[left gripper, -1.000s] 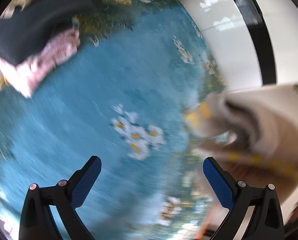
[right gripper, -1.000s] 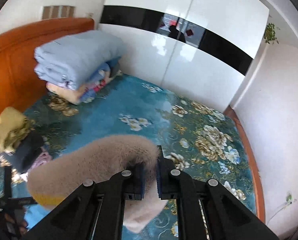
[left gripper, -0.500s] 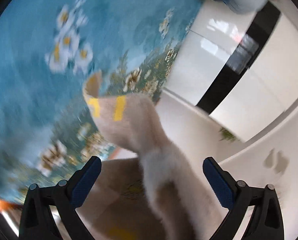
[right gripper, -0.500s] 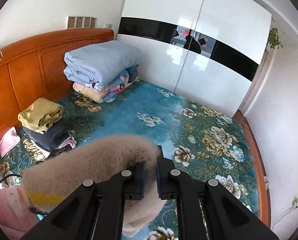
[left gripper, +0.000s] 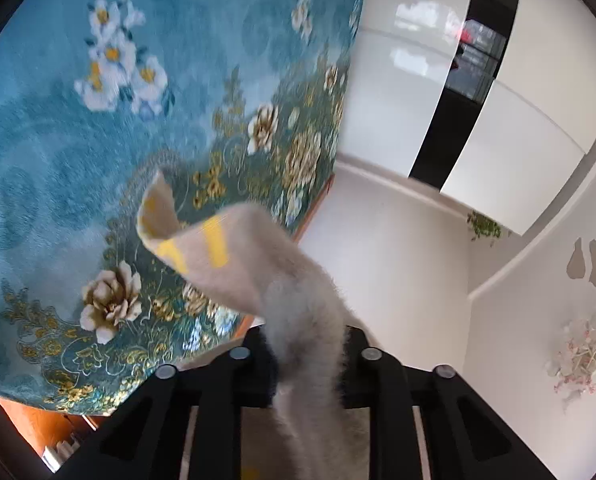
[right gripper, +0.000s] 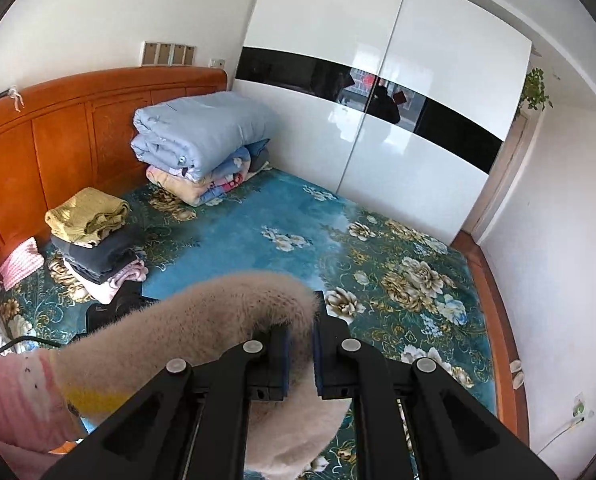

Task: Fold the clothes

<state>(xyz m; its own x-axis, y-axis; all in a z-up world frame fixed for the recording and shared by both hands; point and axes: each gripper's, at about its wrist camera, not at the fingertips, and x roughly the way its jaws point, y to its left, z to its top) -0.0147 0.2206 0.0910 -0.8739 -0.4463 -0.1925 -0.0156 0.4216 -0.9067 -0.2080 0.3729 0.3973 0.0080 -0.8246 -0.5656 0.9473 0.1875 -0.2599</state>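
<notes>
A fuzzy beige garment (left gripper: 250, 264) with yellow marks hangs in the air above the bed. My left gripper (left gripper: 306, 356) is shut on a bunched part of it, and its free end curls forward over the bedspread. My right gripper (right gripper: 301, 344) is shut on another part of the same beige garment (right gripper: 218, 316), which arches up and to the left in front of the fingers. Both grippers hold it clear of the teal floral bedspread (right gripper: 298, 216).
A stack of folded clothes (right gripper: 94, 240) sits at the left by the orange headboard (right gripper: 58, 120). Folded quilts (right gripper: 202, 140) lie at the bed's far corner. A pink item (right gripper: 14, 392) is at lower left. White wardrobe doors (right gripper: 378, 120) stand beyond the bed.
My left gripper, open a second ago, swung toward the beige garment and closed on it. The right gripper kept its grip and rose, showing more of the room.
</notes>
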